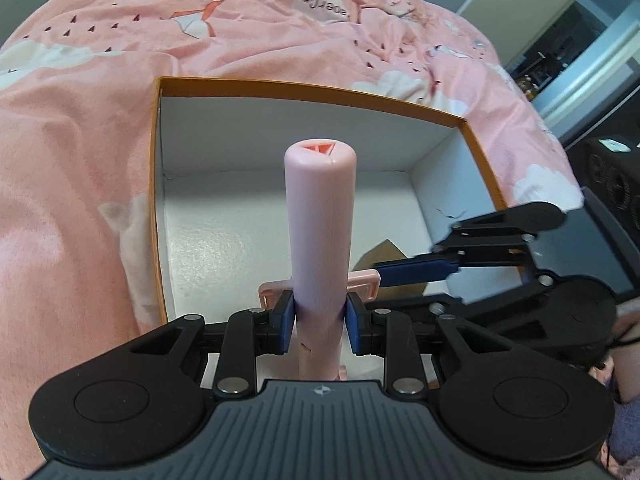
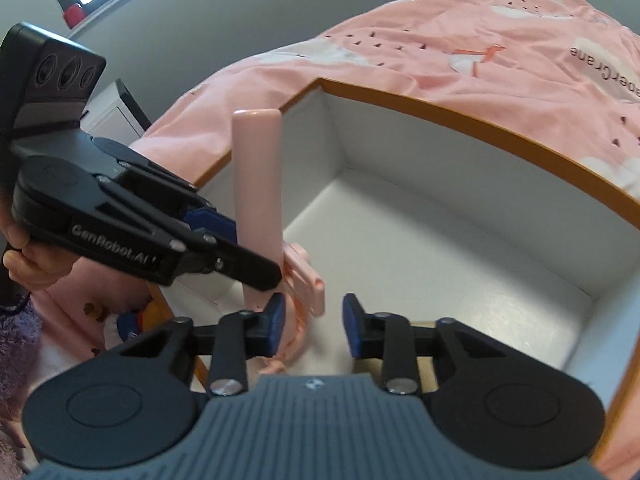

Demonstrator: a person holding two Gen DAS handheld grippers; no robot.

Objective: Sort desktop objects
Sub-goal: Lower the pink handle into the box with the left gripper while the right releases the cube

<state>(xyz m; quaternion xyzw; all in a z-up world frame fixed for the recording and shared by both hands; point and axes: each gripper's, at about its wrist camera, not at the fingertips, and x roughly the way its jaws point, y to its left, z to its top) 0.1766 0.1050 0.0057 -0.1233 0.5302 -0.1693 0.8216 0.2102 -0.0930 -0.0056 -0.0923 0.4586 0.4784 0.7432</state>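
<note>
Our left gripper pinches the pink tube over the white box. Our right gripper hangs spread with nothing inside. We should lower the tube gently, then let go

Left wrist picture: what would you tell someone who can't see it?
The left gripper clamps a pink plastic cylinder upright over an open orange-rimmed white box on a pink bedspread. The right gripper reaches in alongside.

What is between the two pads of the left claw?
The pink cylinder, clamped upright between the left claw pads above the white box; the left wrist view shows it.
</note>
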